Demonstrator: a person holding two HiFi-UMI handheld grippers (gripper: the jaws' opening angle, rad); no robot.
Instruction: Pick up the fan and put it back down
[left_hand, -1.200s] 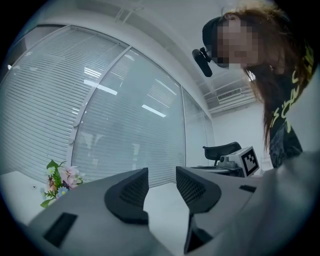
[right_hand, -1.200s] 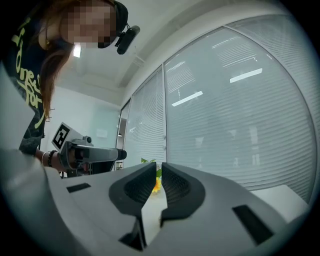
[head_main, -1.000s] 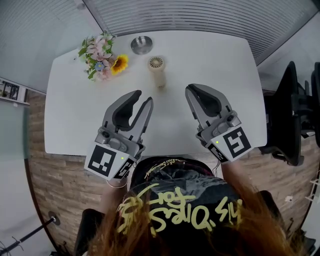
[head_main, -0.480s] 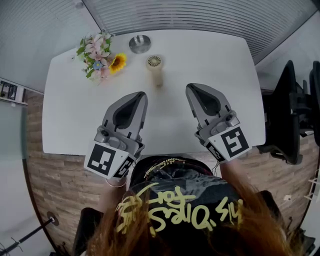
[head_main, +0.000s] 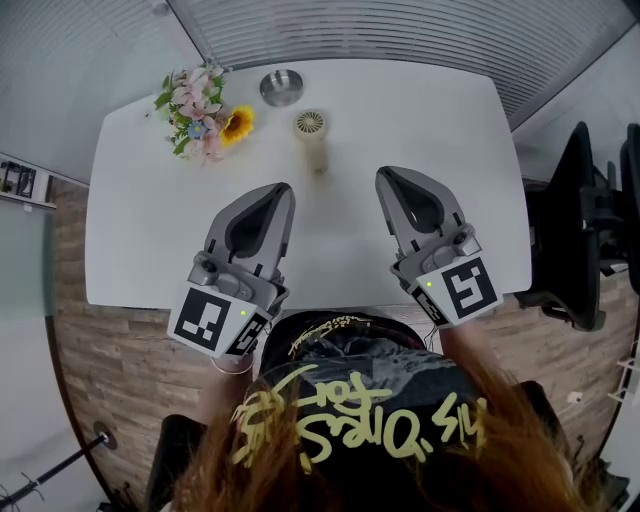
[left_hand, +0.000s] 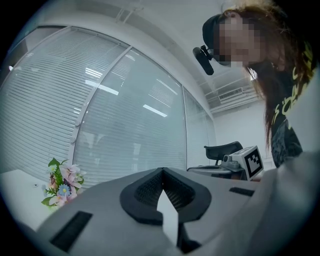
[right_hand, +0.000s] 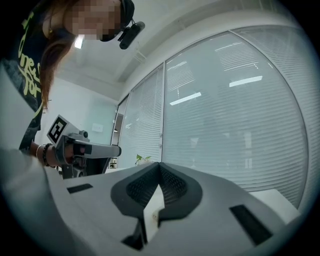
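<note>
In the head view a small cream fan (head_main: 311, 135) with a round grille on top stands upright on the white table (head_main: 440, 110), towards the back. My left gripper (head_main: 283, 190) hovers in front of it and a little to the left, shut with nothing in it. Nearer the right, my right gripper (head_main: 385, 176) is also shut and empty. Both point at the far side of the table, short of the fan. The left gripper view shows its jaws (left_hand: 162, 170) meeting; the right gripper view shows the same (right_hand: 160, 164).
A bunch of flowers (head_main: 200, 110) lies at the table's back left, also in the left gripper view (left_hand: 62, 182). A metal bowl (head_main: 281, 87) sits behind the fan. A dark chair (head_main: 585, 230) stands beyond the table's right edge. Blinds line the window behind.
My left gripper's jaws, apart one second ago, have come together. Both hands have stayed in place and the fan has not moved.
</note>
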